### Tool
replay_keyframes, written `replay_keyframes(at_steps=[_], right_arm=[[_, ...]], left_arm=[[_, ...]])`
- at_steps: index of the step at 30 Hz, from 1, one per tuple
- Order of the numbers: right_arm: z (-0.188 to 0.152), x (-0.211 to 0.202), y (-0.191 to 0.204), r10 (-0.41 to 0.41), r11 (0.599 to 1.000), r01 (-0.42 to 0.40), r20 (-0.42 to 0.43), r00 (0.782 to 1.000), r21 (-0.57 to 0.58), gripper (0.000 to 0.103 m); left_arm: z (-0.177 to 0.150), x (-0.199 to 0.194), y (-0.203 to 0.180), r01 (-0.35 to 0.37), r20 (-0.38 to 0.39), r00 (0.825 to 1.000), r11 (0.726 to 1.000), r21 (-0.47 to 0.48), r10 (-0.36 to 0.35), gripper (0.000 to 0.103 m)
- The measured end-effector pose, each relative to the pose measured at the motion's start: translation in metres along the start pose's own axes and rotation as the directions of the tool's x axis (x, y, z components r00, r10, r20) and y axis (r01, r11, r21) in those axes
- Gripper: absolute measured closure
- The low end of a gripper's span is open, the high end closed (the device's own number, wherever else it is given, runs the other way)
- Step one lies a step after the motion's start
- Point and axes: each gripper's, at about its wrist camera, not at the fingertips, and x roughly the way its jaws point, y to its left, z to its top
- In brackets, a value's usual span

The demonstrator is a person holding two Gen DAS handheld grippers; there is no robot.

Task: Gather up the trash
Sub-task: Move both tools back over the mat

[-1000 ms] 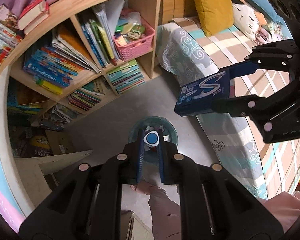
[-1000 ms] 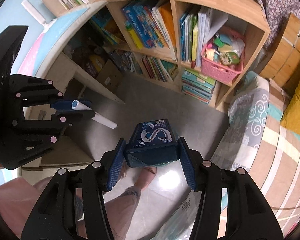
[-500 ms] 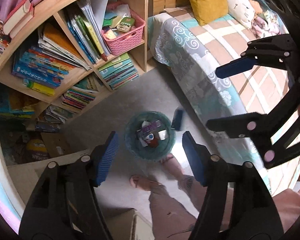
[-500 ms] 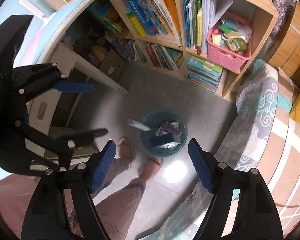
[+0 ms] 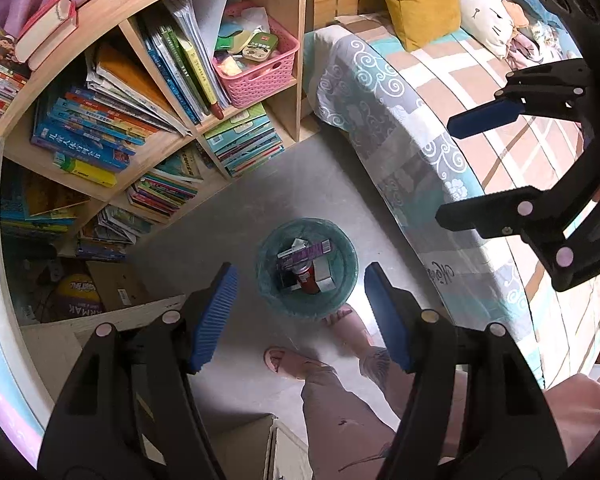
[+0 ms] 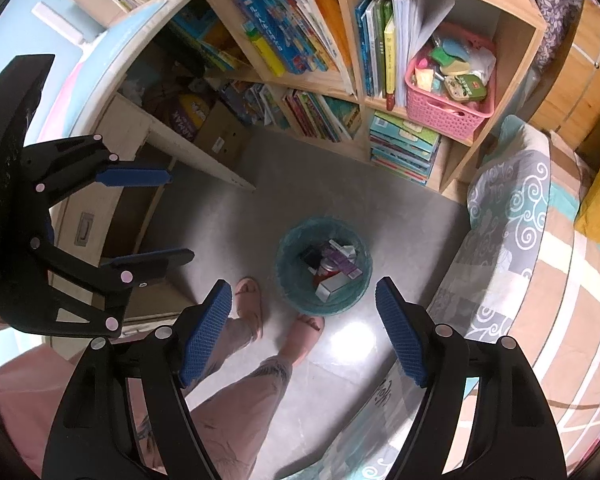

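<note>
A teal bin (image 5: 265, 280) (image 6: 287, 280) stands on the grey floor straight below both grippers. Inside it lie a purple box (image 5: 305, 254) (image 6: 343, 261), a red can (image 5: 306, 277) and a white carton (image 6: 332, 287), among other scraps. My left gripper (image 5: 300, 270) (image 6: 179, 217) hangs high over the bin, open, with nothing between its blue pads. My right gripper (image 6: 304, 283) (image 5: 446, 170) is beside it at the same height, also open and holding nothing.
A wooden bookshelf (image 5: 148, 92) with a pink basket (image 5: 256, 68) stands behind the bin. A patterned bed (image 5: 412, 140) runs along the right. The person's feet in pink sandals (image 6: 250, 300) stand right by the bin. A cardboard box (image 5: 116, 284) and a white desk (image 6: 112, 216) are to the left.
Both grippers opened. The left let go of a white tube with a blue cap, the right of a dark blue box; both fell toward the bin.
</note>
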Motion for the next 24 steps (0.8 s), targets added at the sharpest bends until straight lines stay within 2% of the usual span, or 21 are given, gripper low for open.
replay_keyframes(at_steps=[7, 21, 24], right_arm=[[0.003, -0.006, 0.007, -0.005, 1.0, 0.005, 0.014, 1.0, -0.015, 0.028], [0.014, -0.021, 0.028, -0.028, 0.997, 0.032, 0.053, 0.998, -0.074, 0.024], [0.018, -0.022, 0.033, -0.025, 0.996, 0.03, 0.06, 0.998, -0.087, 0.024]], left_arm=[[-0.006, -0.011, 0.006, -0.017, 0.024, 1.0, 1.0, -0.017, 0.018, 0.034], [-0.021, -0.031, 0.016, -0.049, 0.063, 0.997, 0.997, -0.062, 0.053, 0.034], [-0.025, -0.038, 0.02, -0.061, 0.075, 0.995, 0.995, -0.081, 0.067, 0.027]])
